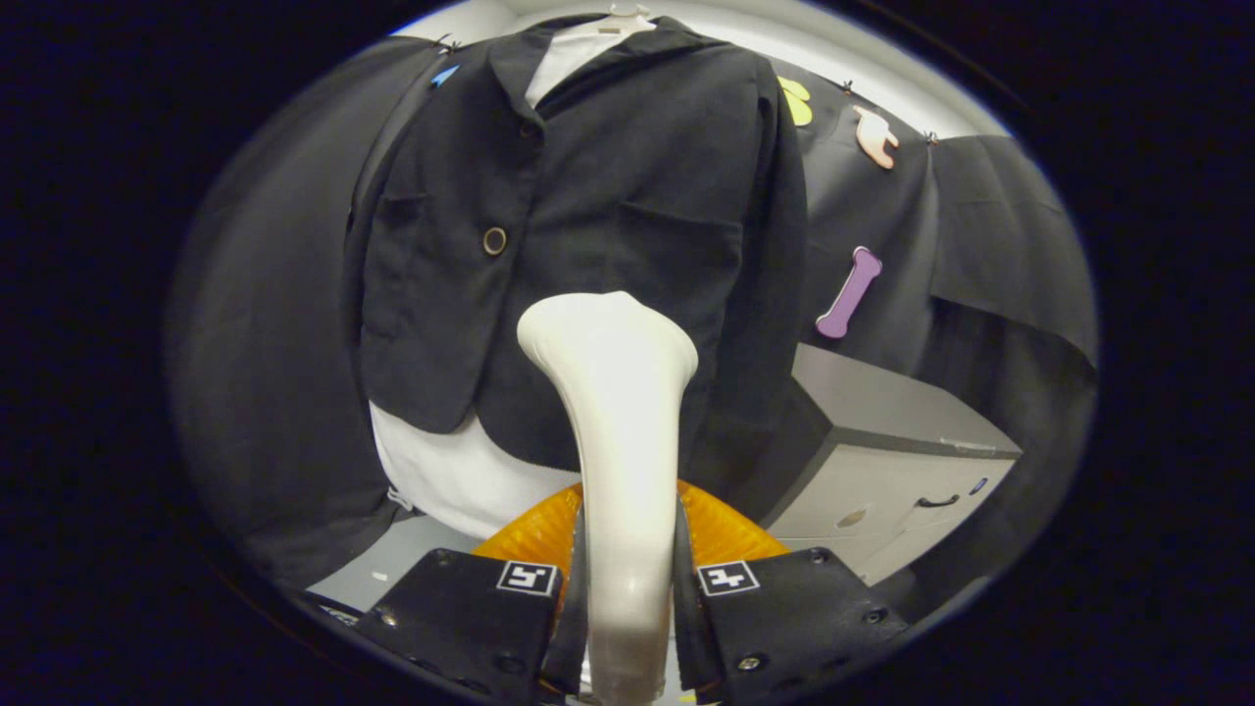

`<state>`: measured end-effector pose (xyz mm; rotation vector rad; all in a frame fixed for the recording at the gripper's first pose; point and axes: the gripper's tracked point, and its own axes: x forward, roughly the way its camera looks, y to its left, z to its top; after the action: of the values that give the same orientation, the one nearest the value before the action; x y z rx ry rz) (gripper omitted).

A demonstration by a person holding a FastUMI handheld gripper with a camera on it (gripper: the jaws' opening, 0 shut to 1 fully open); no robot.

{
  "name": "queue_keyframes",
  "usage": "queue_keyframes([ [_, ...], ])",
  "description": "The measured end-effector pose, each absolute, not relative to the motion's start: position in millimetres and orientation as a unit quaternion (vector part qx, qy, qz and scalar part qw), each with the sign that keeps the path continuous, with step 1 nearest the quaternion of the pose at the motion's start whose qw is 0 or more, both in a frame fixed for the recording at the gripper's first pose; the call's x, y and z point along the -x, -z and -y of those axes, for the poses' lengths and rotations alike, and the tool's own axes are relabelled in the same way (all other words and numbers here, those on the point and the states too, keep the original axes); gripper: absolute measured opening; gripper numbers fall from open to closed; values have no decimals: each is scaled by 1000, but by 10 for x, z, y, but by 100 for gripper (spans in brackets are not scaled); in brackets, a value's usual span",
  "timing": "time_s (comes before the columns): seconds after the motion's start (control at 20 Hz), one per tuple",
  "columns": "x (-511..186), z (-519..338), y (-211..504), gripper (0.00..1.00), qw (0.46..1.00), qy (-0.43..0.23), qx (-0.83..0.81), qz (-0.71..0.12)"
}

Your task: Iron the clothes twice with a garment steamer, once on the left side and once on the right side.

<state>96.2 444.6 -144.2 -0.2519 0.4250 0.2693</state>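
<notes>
A black jacket [588,226] hangs over a white shirt [451,480] straight ahead, its front facing me, with a round button [494,240] left of centre. My gripper [627,588] is shut on the handle of a white garment steamer [618,412], both fingers pressing its sides. The steamer rises from between the fingers, and its wide head stands in front of the jacket's lower part, just right of the opening. I cannot tell whether the head touches the cloth.
A grey cabinet [882,461] with a drawer handle stands to the right, below the jacket's sleeve. An orange ribbed object [726,534] lies low behind the steamer's handle. Black cloth walls close in on the left and right.
</notes>
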Motion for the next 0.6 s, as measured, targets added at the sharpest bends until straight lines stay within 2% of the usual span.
queue_keyframes([
  [0.6, -893, -4329, 2206, 39, 934, -133, 169, -286],
])
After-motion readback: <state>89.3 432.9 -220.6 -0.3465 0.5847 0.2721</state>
